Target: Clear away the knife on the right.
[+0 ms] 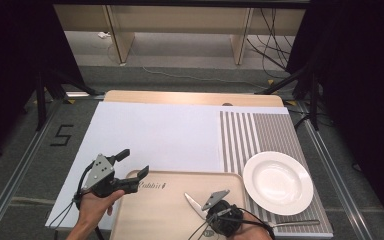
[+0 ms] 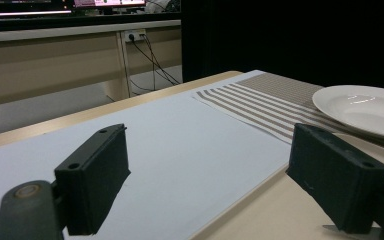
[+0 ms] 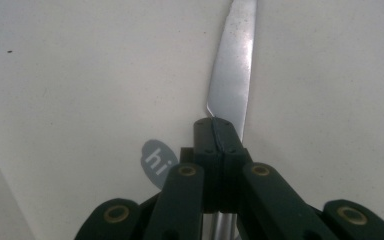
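On the table (image 1: pixel 155 130): one tray (image 1: pixel 165 210), one knife (image 1: pixel 194 204), one plate (image 1: pixel 278 182).

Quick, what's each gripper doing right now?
Left gripper: open, holding nothing.
Right gripper: shut on the silver metal table knife over the beige wooden tray.

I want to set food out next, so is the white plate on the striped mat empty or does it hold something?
Empty. The white plate shows a bare, glossy surface in the high view, and nothing rises above its rim in the left gripper view.
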The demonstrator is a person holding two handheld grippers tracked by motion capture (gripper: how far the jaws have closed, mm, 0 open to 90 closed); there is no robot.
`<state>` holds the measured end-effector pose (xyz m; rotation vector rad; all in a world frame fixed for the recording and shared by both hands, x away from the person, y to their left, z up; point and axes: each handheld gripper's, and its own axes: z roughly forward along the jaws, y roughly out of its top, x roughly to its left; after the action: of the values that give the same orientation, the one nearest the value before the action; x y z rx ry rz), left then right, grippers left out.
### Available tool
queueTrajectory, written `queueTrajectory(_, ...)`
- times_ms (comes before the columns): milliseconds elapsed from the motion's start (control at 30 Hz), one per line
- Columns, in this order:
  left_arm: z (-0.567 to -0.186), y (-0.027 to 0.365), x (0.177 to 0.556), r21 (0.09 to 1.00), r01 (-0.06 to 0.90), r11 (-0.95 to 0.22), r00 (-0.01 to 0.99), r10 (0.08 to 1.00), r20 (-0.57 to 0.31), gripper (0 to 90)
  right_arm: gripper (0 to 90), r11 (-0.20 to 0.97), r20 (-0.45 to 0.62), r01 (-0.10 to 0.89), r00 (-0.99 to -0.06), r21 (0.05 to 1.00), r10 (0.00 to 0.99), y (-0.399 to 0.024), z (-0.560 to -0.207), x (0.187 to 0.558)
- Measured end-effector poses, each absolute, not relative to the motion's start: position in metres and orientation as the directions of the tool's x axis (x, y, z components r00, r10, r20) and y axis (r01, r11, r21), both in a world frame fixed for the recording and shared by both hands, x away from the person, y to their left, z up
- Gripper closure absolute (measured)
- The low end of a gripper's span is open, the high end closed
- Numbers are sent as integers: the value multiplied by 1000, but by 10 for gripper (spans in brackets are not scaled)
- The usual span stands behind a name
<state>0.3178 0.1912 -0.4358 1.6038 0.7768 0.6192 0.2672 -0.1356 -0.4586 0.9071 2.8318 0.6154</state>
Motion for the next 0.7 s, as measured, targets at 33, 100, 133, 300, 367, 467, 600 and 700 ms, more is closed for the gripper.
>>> queueTrajectory(33, -436, 191, 318, 985, 147, -89, 637, 771, -25, 158, 900, 741, 16, 537, -814, 403, 581, -134, -459, 267)
queueTrajectory(100, -436, 191, 317, 985, 147, -87, 637, 771, -27, 158, 900, 751, -4, 525, -819, 400, 574, -133, -460, 267)
queueTrajectory(133, -436, 191, 317, 985, 147, -88, 637, 771, -26, 158, 900, 755, -14, 526, -817, 391, 576, -132, -460, 267)
queueTrajectory(300, -436, 191, 317, 985, 147, -89, 637, 770, -25, 158, 900, 762, -49, 523, -812, 382, 581, -134, -461, 269)
queueTrajectory(367, -436, 191, 317, 985, 148, -88, 637, 771, -27, 158, 900, 760, -55, 527, -807, 381, 588, -137, -461, 271)
queueTrajectory(467, -436, 191, 318, 985, 147, -88, 636, 771, -26, 158, 900, 752, -59, 544, -795, 373, 604, -141, -460, 273)
queueTrajectory(600, -436, 191, 318, 985, 147, -89, 636, 771, -25, 158, 900, 742, -61, 558, -783, 370, 619, -146, -460, 276)
queueTrajectory(700, -436, 191, 317, 985, 147, -88, 636, 771, -26, 158, 900, 738, -71, 564, -775, 370, 628, -149, -460, 278)
